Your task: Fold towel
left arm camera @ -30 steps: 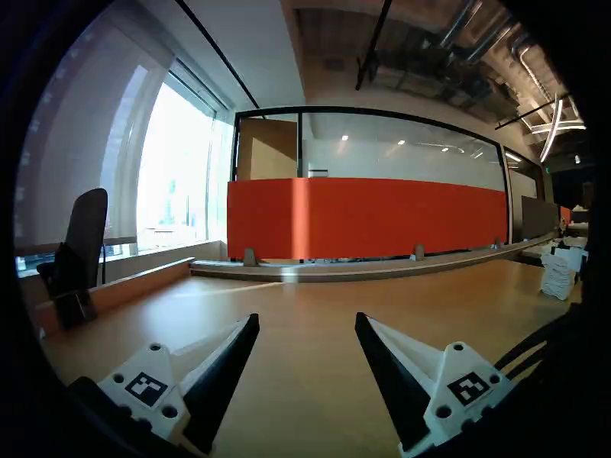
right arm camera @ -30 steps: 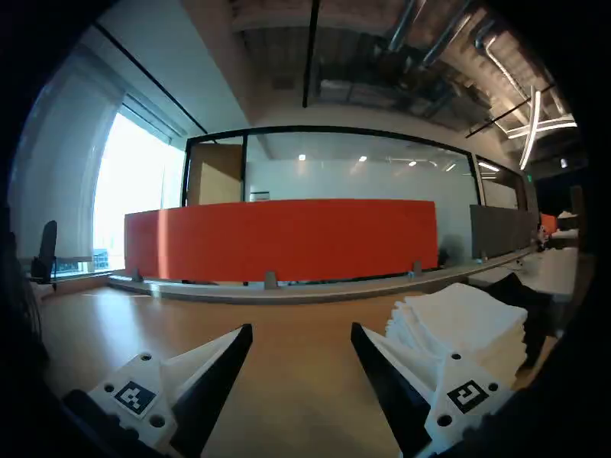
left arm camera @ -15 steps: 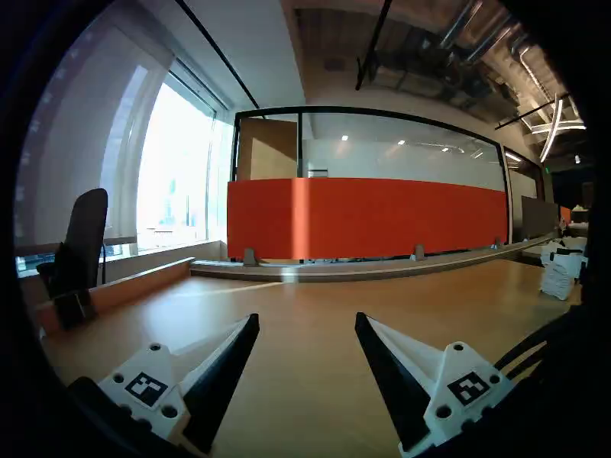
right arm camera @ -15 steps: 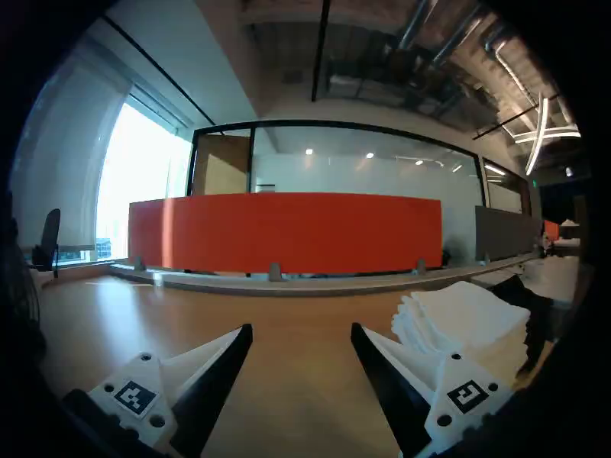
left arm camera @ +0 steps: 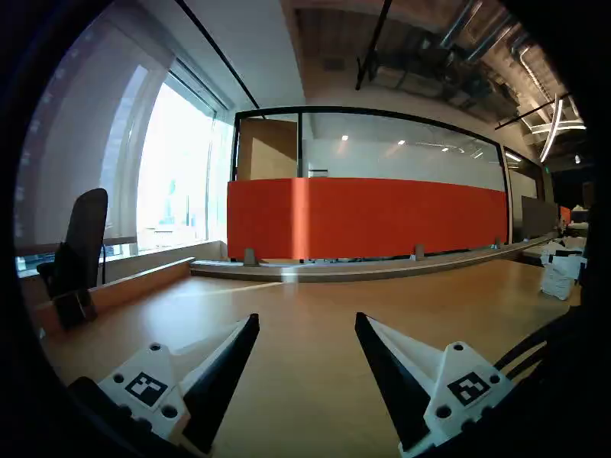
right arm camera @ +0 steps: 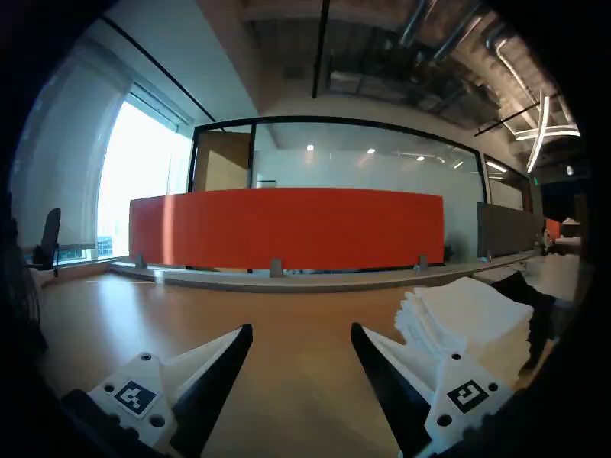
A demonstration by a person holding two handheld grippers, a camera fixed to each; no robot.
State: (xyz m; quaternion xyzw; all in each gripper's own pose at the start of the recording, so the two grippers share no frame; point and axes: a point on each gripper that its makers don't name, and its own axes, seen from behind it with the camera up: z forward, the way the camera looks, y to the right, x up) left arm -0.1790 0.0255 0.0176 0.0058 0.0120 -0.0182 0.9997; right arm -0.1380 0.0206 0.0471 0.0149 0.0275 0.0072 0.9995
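A stack of folded white towels (right arm camera: 467,323) sits on the wooden table (right arm camera: 305,336) to the right of my right gripper (right arm camera: 302,330), close beside its right finger. That gripper is open with nothing between its fingers. In the left gripper view, my left gripper (left arm camera: 307,320) is open over bare table (left arm camera: 321,313). A small white towel pile (left arm camera: 557,276) lies far off at the right edge of that view.
An orange divider panel (left arm camera: 366,217) runs along the table's far edge, with a glass wall behind it. A dark chair back (left arm camera: 80,244) stands at the left by the window. Dark fabric (right arm camera: 527,301) lies behind the towel stack.
The right gripper view has tilted slightly, so the towel stack sits a little lower and farther right. In the left gripper view the far white pile has shifted a bit.
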